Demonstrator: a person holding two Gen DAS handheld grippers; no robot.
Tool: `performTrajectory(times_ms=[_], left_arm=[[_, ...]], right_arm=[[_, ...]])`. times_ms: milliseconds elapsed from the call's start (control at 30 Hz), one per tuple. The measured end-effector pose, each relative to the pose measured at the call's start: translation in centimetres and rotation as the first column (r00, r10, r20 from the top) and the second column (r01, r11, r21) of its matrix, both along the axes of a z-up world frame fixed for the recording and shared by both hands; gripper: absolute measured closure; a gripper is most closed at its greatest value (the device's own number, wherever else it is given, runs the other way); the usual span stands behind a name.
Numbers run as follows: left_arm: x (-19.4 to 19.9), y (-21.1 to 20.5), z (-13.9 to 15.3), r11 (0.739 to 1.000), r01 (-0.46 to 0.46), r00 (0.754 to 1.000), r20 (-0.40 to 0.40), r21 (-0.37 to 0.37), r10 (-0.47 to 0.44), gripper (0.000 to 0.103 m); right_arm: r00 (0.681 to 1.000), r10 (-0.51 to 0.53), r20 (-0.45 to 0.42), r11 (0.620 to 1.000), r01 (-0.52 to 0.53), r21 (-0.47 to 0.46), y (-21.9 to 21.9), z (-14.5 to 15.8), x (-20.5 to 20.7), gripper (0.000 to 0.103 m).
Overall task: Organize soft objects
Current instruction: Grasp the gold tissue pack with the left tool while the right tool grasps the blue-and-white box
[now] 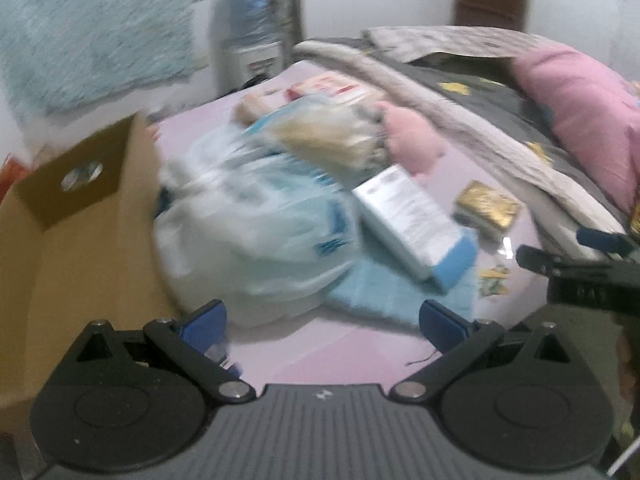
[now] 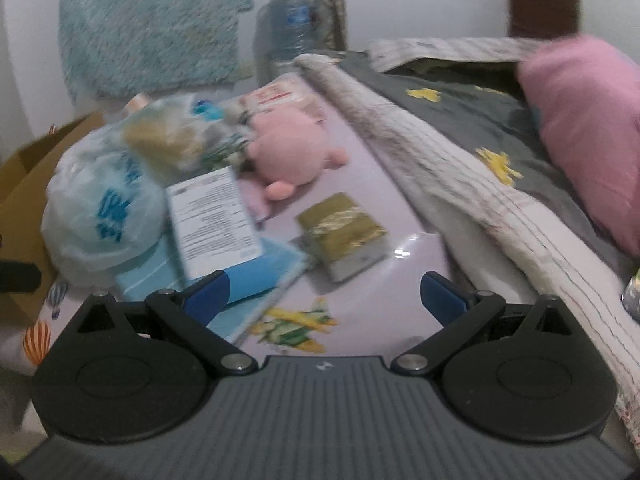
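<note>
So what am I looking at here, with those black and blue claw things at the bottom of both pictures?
Each is a hand-held gripper carrying its own camera. One picture looks along the left gripper, the other along the right gripper. Both are open and hold nothing. On the bed lie a pink plush toy, a plastic bag, a white and blue box, a light blue cloth and a gold packet. A cardboard box stands at the left.

blurred: plastic bag (image 1: 256, 236) contents | cut off: cardboard box (image 1: 80, 248); pink pillow (image 2: 588, 128)
</note>
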State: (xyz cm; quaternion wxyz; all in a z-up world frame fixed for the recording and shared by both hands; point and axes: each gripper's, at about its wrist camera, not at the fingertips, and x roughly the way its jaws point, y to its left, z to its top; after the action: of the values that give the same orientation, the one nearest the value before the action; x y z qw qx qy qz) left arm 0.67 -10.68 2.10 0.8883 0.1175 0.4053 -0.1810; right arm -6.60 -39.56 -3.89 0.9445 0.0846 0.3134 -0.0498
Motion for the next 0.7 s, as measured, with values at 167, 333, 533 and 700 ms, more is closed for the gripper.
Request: performTrajectory(times_ms=[167, 333, 533, 700], left_arm=[[0.2, -2.5, -0.1, 0.995, 0.078, 0.997, 0.0, -0.061, -0.078, 0.0], [1.2, -4.5, -0.7, 0.984, 0.133, 0.991, -0.001, -0.122, -0.134, 0.008], [3.2, -7.6, -1.5, 0.972, 0.175, 0.984, 0.006, -0.158, -0.176, 0.035], [5.0, -9.7, -2.2, 0.956, 0.191, 0.979, -0.023, -0.221, -0.2, 0.064]], right_arm=[[0.999, -0.048, 0.02, 0.991, 0.045, 0.124, -3.9, -0.3, 0.5, 0.001], [0.997, -0.043, 0.069, 0.977, 0.027, 0.213, -6.3, -0.3, 1.3, 0.008], [0.998, -0.007, 0.058, 0.955, -0.01, 0.295, -8.2, -1.1, 4.2, 0.038], [0.999, 0.029, 0.036, 0.945, -0.039, 0.324, -8.9, -1.9, 7.0, 0.06]])
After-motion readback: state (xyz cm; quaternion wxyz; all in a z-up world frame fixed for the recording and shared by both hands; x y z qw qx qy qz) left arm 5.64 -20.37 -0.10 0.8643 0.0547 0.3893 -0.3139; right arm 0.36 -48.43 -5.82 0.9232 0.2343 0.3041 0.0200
